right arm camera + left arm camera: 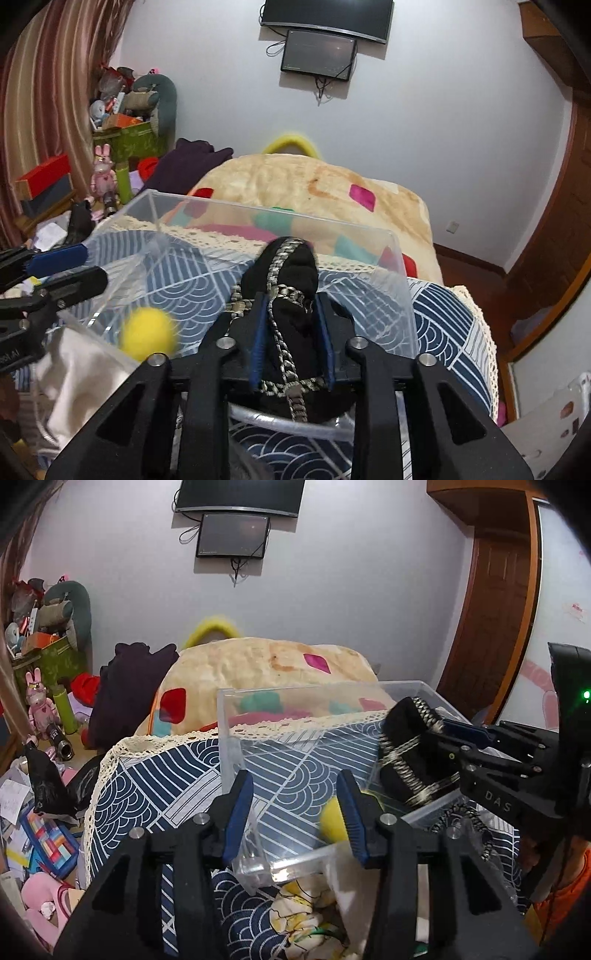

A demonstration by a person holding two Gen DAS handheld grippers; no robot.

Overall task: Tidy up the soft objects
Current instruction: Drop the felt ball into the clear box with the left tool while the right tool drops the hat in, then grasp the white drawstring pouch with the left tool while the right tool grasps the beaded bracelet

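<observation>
A clear plastic bin [236,709] [400,266] sits on a blue-and-white patterned cloth [155,779] [450,325]. A yellow fuzzy ball [332,821] [149,334] is inside the bin near its front wall, blurred. My left gripper [295,812] is open and empty, its fingers straddling the bin's front left corner. My right gripper [291,325] [443,738] is shut on a black soft object with braided cord trim [291,273] [406,749] and holds it over the bin's right rim.
A cream blanket with coloured patches [258,664] [314,184] lies behind the bin. White and floral fabric [306,908] [74,369] lies in front of it. Toys and clutter [40,716] fill the left floor. A wooden door [495,602] stands at right.
</observation>
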